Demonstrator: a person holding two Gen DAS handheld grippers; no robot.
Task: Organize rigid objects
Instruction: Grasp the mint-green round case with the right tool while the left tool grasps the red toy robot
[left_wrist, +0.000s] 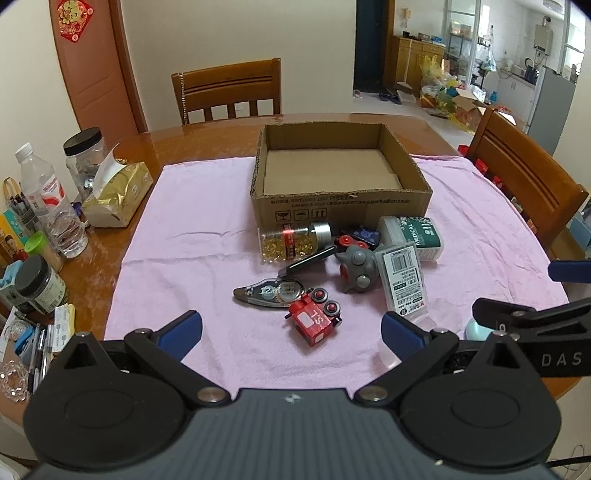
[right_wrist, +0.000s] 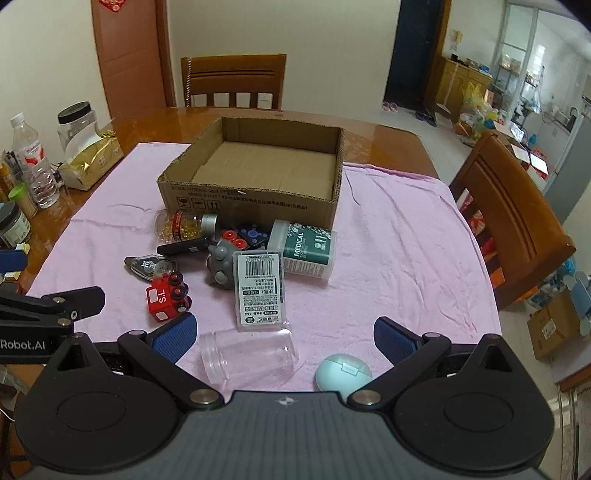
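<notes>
An empty cardboard box (left_wrist: 341, 201) (right_wrist: 251, 201) stands on a pink cloth (left_wrist: 207, 236) (right_wrist: 399, 258). In front of it lie a capsule bottle (left_wrist: 293, 240) (right_wrist: 184, 223), a red toy train (left_wrist: 314, 319) (right_wrist: 168, 295), a correction tape (left_wrist: 267, 291) (right_wrist: 149, 266), a grey toy (left_wrist: 356, 273) (right_wrist: 219, 264), a barcode case (left_wrist: 402, 278) (right_wrist: 258, 291), a green medical box (left_wrist: 413, 234) (right_wrist: 304, 251), a clear jar (right_wrist: 249, 352) and a mint case (right_wrist: 343, 374). My left gripper (left_wrist: 291, 332) is open near the train. My right gripper (right_wrist: 284, 338) is open over the jar.
Bottles, jars and a gold tissue pack (left_wrist: 118, 195) (right_wrist: 90, 162) crowd the table's left side. Wooden chairs stand behind (left_wrist: 229, 92) (right_wrist: 234, 81) and at the right (left_wrist: 524, 177) (right_wrist: 513, 218). The right gripper's arm (left_wrist: 535, 321) shows at the left wrist view's right edge.
</notes>
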